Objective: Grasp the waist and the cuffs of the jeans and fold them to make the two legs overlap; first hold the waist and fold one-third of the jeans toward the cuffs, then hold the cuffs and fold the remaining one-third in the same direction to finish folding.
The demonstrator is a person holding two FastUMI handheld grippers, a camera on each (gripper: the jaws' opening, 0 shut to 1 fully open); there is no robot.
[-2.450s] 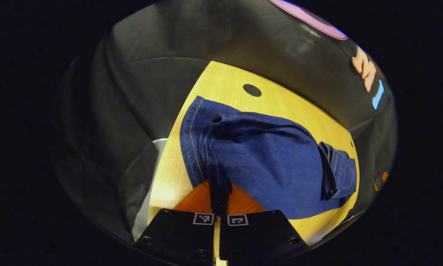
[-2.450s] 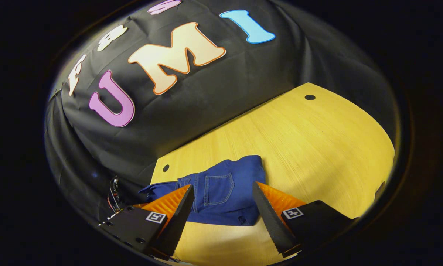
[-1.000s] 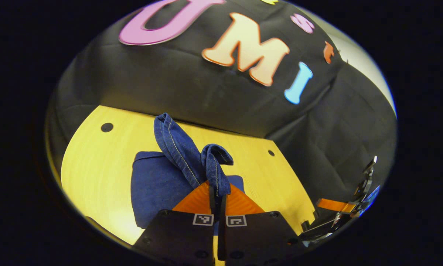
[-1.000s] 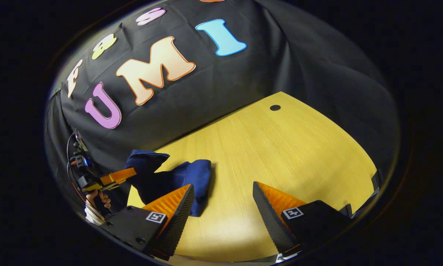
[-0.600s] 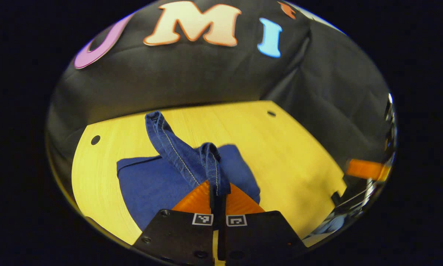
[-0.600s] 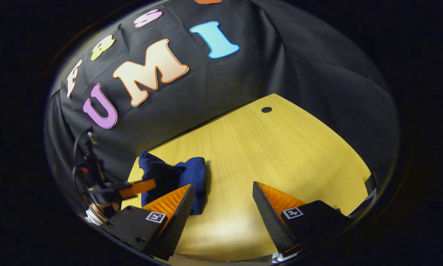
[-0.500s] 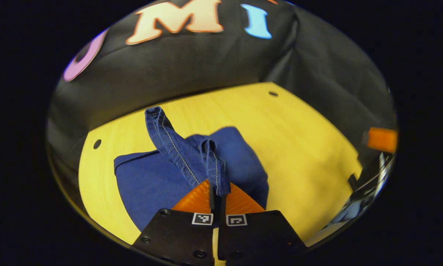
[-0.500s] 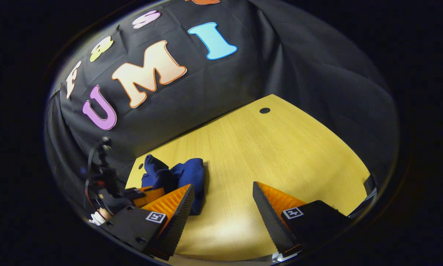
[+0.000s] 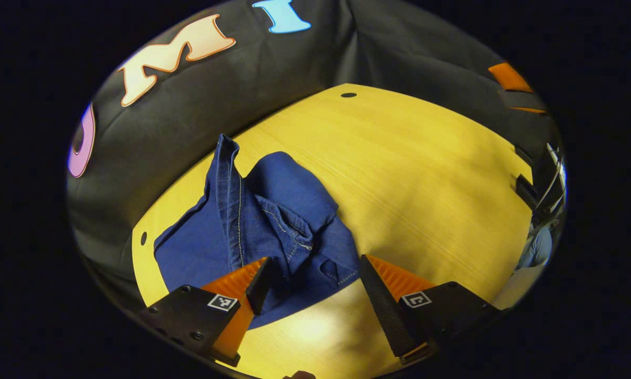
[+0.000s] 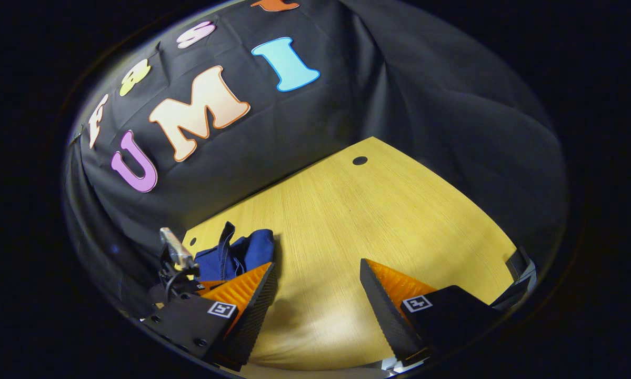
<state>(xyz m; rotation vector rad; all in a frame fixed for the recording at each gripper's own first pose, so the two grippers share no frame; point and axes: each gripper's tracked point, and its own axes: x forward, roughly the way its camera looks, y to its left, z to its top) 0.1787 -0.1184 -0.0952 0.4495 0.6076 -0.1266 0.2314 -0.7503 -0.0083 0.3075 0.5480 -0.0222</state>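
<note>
No readable text, brand, number or label stands on anything here. The only signs are small square black-and-white coded markers on the left hand-held gripper (image 9: 311,276) and the right hand-held gripper (image 10: 318,281); they carry no words.

We see a yellow wooden table (image 10: 399,221) with a dark round hole (image 10: 359,160), backed by black cloth wall (image 10: 426,100).

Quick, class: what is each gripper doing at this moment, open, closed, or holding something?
Left gripper: open, fingers spread either side of the jeans, gripping nothing.
Right gripper: open, holding nothing, above the bare table.
</note>
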